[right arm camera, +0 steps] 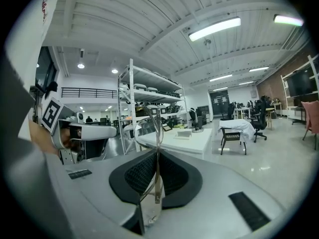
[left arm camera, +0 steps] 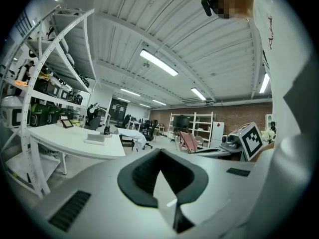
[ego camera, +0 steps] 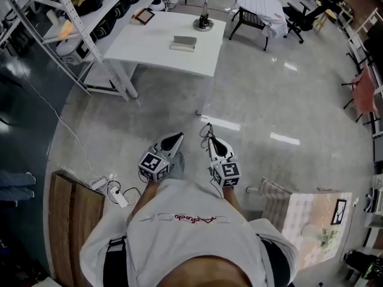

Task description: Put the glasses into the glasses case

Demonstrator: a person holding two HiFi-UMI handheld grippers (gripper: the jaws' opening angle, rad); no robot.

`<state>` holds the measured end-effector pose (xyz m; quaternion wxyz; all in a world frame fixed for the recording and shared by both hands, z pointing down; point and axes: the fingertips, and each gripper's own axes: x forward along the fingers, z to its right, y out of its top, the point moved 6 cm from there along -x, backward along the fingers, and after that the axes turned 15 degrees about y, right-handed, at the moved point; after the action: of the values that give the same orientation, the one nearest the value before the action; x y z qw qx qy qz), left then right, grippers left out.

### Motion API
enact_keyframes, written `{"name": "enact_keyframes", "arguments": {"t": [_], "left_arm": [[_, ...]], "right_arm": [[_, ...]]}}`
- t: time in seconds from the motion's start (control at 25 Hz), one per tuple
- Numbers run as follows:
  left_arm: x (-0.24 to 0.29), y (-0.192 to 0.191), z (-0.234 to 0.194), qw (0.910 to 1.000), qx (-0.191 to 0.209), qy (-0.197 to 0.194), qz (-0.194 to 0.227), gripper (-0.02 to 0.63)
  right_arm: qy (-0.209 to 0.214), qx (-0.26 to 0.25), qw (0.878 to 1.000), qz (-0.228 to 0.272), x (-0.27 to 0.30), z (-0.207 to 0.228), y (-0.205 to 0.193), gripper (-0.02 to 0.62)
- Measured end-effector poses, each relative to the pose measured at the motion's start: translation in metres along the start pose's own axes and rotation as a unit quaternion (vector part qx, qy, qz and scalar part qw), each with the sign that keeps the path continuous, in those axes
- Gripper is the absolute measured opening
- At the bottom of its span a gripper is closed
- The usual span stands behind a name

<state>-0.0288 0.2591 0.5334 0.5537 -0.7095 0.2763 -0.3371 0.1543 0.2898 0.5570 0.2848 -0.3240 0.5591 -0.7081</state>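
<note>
Head view is showing the person standing on the grey floor [ego camera: 269, 100], well away from the white bench [ego camera: 149, 43], with both tools held out toward it. The right hand-held gripper [ego camera: 210, 139] is pressing its jaws together on the glasses [right arm camera: 158, 153]. A thin metal part of the frame is standing upright between the pads, and one lens ring is rising above them. The left hand-held gripper [ego camera: 178, 137] is keeping its jaws closed too, pad against pad, with nothing between them. Near the middle of the bench the glasses case [ego camera: 184, 42] is lying, as I am taking the flat grey box there to be. From this far I cannot tell whether its lid is open. A lamp base [ego camera: 203, 23] is standing beyond it, toward the far edge of the bench.

As I am judging it, the step in hand is bringing the glasses to the bench, and nothing is in the case yet. The next move is calling for coming close to the bench and opening the left jaws to steady or open the case. The frame then needs lowering gently, because a grip on thin wire can be slipping easily.
</note>
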Motion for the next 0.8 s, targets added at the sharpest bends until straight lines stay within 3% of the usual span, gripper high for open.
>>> {"name": "enact_keyframes", "arguments": {"t": [0.32, 0.8], "left_arm": [[0.047, 0.012, -0.063, 0.9999, -0.012, 0.011, -0.006, 0.025], [0.144, 0.066, -0.160, 0.9997, -0.016, 0.015, 0.012, 0.025]], "right_arm": [[0.006, -0.002, 1.000, -0.009, 0.071, 0.036, 0.017, 0.014], [0.013, -0.020, 1.000, -0.019, 0.192, 0.111, 0.069, 0.014]]}}
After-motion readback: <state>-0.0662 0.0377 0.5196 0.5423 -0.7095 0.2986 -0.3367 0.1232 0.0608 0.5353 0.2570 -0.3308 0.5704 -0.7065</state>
